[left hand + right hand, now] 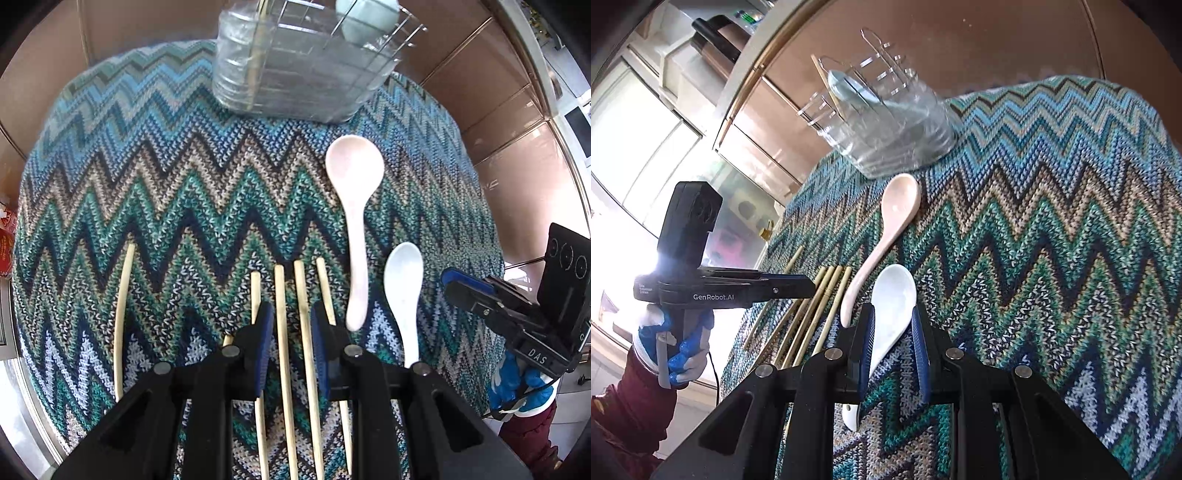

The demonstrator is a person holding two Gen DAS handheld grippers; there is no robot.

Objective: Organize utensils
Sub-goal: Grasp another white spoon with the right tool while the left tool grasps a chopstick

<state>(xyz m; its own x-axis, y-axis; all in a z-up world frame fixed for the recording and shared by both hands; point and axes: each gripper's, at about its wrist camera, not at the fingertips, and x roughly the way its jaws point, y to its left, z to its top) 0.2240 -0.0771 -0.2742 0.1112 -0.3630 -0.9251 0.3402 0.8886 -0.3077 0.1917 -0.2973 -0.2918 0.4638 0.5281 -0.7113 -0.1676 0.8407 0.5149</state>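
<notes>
Two grips are forming: our left gripper [291, 343] is straddling two chopsticks [293, 369], our right gripper [894, 343] the white spoon [890, 314], both narrowed without visibly clamping; next we are lifting toward the holder [295, 74] ahead.

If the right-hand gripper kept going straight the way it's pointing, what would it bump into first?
Most likely the glossy white ceramic spoon, whose bowl already lies between the right gripper fingers, over the zigzag knitted cloth. Depth is unclear, so whether the pads touch it yet cannot be told.

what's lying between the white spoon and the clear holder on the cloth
The pink spoon lies between the white spoon and the clear holder; both wrist views show it.
</notes>
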